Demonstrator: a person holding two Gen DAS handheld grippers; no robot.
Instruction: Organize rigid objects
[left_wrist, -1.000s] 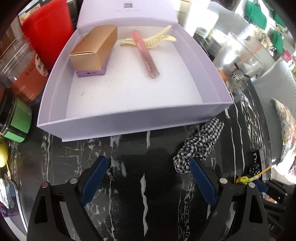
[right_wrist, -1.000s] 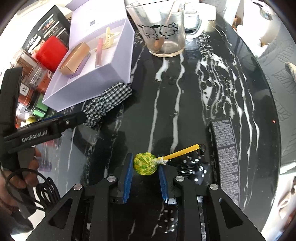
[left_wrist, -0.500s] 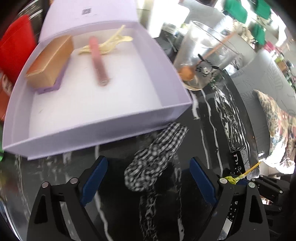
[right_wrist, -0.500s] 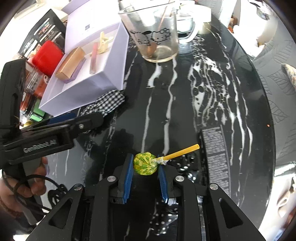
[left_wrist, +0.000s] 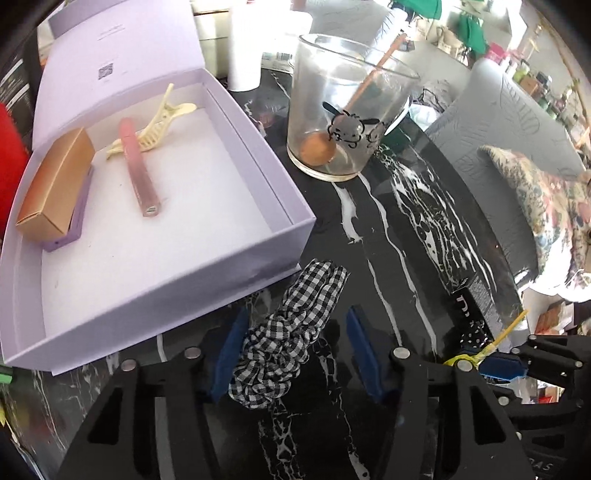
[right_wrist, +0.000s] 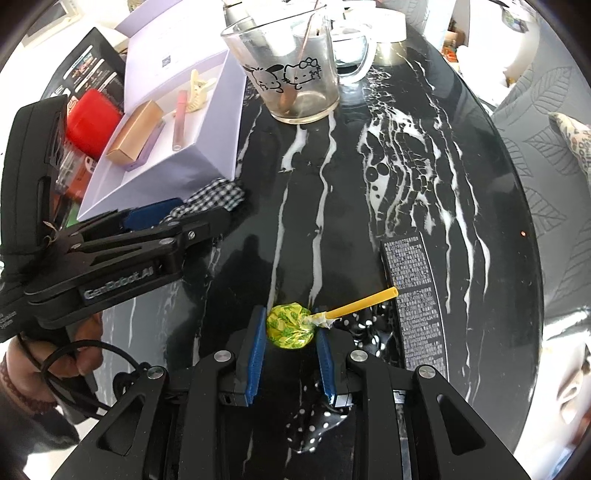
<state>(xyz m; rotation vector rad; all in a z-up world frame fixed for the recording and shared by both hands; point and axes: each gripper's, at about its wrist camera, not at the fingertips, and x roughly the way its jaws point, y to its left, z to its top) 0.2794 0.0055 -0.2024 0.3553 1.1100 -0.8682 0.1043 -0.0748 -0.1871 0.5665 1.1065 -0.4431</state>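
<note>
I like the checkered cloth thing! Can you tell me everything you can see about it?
The checkered scrunchie is a soft ring of gathered black-and-white gingham cloth, bunched into a long, wrinkly shape. It lies flat on the black marble table, its far end against the near corner of the lilac box. The left gripper straddles it, and its blue jaws are closing around it: one touches the cloth, the other stands clear.
</note>
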